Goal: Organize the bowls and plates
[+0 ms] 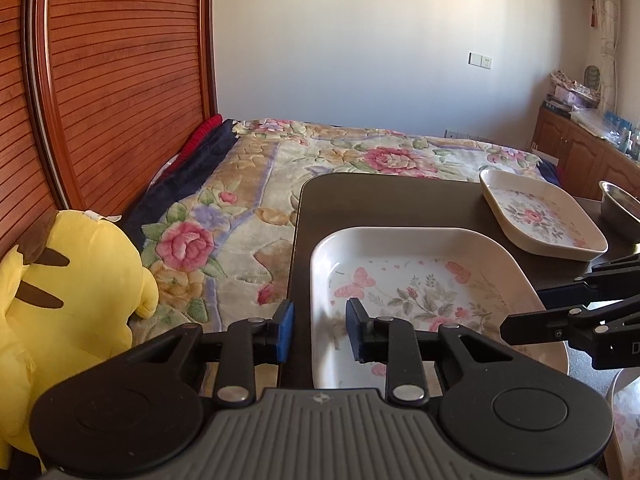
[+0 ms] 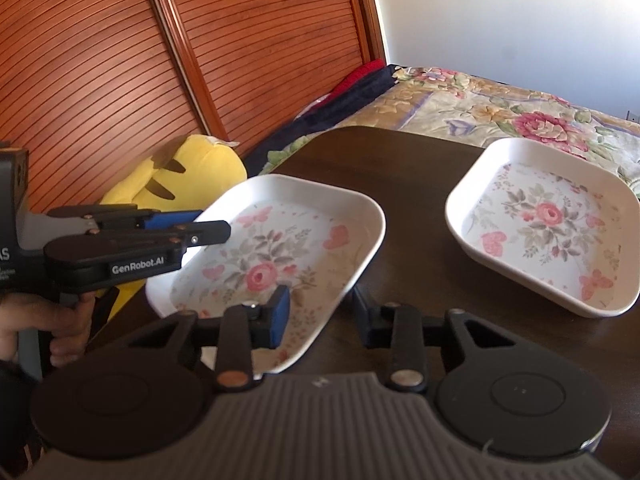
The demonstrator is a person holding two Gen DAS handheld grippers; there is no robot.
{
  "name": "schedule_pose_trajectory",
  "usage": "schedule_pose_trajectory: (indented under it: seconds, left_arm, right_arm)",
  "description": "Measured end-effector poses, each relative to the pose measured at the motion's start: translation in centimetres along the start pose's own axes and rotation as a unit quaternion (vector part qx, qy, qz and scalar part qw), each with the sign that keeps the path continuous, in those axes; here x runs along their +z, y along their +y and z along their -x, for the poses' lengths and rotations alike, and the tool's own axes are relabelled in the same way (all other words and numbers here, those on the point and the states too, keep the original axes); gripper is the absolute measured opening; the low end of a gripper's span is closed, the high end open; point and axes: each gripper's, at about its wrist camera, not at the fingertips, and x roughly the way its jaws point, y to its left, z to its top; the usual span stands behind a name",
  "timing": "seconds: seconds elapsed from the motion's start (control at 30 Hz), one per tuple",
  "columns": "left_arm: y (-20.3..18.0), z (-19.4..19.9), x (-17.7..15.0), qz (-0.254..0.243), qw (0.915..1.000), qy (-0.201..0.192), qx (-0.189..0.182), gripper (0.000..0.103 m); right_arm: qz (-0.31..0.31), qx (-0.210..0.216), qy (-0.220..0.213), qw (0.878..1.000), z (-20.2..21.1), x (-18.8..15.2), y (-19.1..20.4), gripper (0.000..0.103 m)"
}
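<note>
At far left a yellow plush toy [image 1: 72, 280] lies on a floral bedspread [image 1: 280, 168] beside a dark table [image 1: 380, 200]. The left gripper [image 1: 319, 330] has its fingers spread apart, straddling the left rim of the near floral plate [image 1: 420, 272] without pinching it. The right gripper [image 2: 320, 316] straddles that plate's right rim, fingers also released. A second floral plate [image 2: 540, 220] sits farther right, well apart. A metal bowl [image 1: 622, 206] stands at the right edge.
</note>
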Motion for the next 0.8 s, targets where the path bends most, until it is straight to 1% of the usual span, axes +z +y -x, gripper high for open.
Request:
schedule_pose_trajectory:
  seconds: [0.2, 0.3, 0.37, 0.47, 0.8]
  left_arm:
    - [-0.1, 0.1, -0.1, 0.0, 1.0, 0.0, 0.0, 0.029]
    - [-0.1, 0.3, -0.2, 0.0, 1.0, 0.001, -0.006, 0.023]
    - [-0.2, 0.5, -0.3, 0.005, 1.0, 0.004, -0.006, 0.023]
    - [0.0, 1.0, -0.2, 0.023, 0.9996, 0.01, -0.016, 0.023]
    - [-1.5, 2.2, -0.1, 0.007, 0.9999, 0.01, -0.009, 0.023]
  right_arm:
    - [0.001, -0.002, -0.001, 1.0, -0.2, 0.0, 0.0, 0.035]
    - [0.002, -0.002, 0.0, 1.0, -0.2, 0.0, 0.1, 0.035]
    - [0.003, -0.001, 0.0, 1.0, -0.2, 0.0, 0.0, 0.034]
    - [0.0, -0.004, -0.002, 1.0, -0.1, -0.1, -0.1, 0.033]
    - [-0.002, -0.008, -0.013, 1.0, 1.0, -0.1, -0.4, 0.033]
